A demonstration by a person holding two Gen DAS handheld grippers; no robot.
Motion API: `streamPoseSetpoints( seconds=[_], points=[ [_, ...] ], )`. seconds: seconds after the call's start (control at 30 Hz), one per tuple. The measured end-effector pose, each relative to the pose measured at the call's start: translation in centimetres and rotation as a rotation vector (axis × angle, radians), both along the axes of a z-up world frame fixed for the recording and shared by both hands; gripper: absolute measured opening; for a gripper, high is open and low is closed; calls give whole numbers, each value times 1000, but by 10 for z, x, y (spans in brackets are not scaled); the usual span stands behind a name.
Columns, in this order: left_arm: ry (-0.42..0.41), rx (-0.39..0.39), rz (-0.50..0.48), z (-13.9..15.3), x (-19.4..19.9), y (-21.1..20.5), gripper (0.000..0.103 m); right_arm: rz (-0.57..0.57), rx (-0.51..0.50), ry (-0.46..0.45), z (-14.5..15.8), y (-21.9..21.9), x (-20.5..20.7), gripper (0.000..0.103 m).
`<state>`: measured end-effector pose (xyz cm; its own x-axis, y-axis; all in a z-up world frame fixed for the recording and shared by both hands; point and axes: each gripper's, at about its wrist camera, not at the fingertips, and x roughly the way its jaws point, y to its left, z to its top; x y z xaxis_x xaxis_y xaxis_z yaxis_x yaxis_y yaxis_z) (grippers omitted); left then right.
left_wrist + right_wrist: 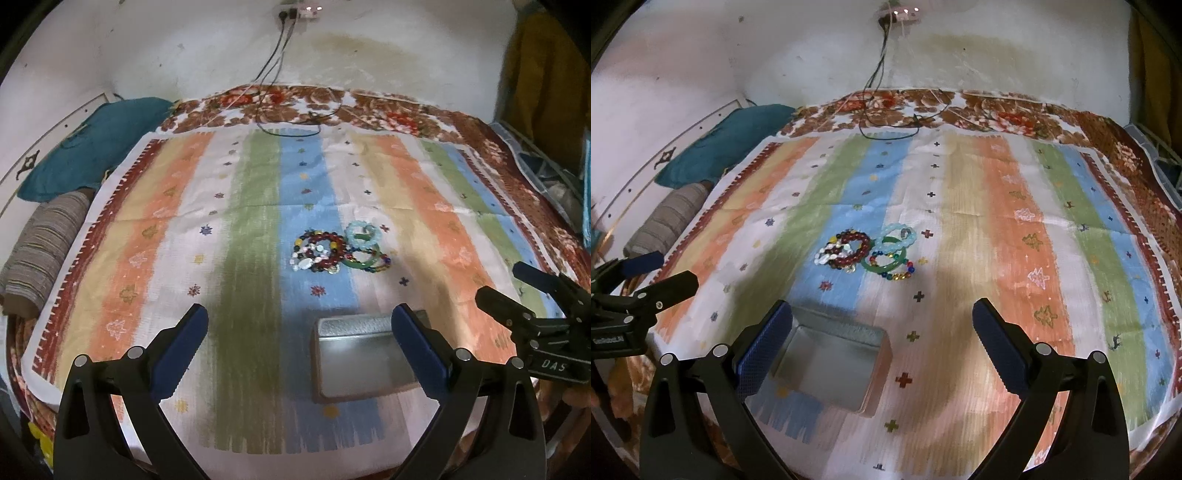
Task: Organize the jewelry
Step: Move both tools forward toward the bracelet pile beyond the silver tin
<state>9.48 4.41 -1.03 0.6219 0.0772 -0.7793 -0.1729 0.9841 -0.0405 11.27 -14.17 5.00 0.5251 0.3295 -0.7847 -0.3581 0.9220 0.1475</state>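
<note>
A pile of bracelets lies mid-cloth: a dark red bead bracelet [325,249] [855,247], a white stone one [306,263], a pale blue one [362,232] [899,232], a green bangle [364,263] [882,264] and a multicoloured bead one [903,273]. An open, empty metal tin [360,356] [831,363] sits nearer. My left gripper [299,325] is open and empty above the cloth, its right finger over the tin's edge. My right gripper [882,321] is open and empty; its left finger overlaps the tin. Each gripper shows in the other's view [517,291] [661,273].
A striped cloth [258,221] covers a floral bedspread [369,107]. A teal pillow [96,147] and a striped bolster [44,243] lie at the left edge. Black cables [288,122] hang from a wall socket onto the far side. Clutter sits at the right edge [554,177].
</note>
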Motion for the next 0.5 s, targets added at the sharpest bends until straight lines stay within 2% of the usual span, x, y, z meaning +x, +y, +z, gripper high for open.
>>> streamPoseSetpoints(
  seconds=[0.5],
  points=[
    [70, -44, 61, -13, 42, 22, 97, -30, -13, 49, -13, 8, 35, 99]
  ],
)
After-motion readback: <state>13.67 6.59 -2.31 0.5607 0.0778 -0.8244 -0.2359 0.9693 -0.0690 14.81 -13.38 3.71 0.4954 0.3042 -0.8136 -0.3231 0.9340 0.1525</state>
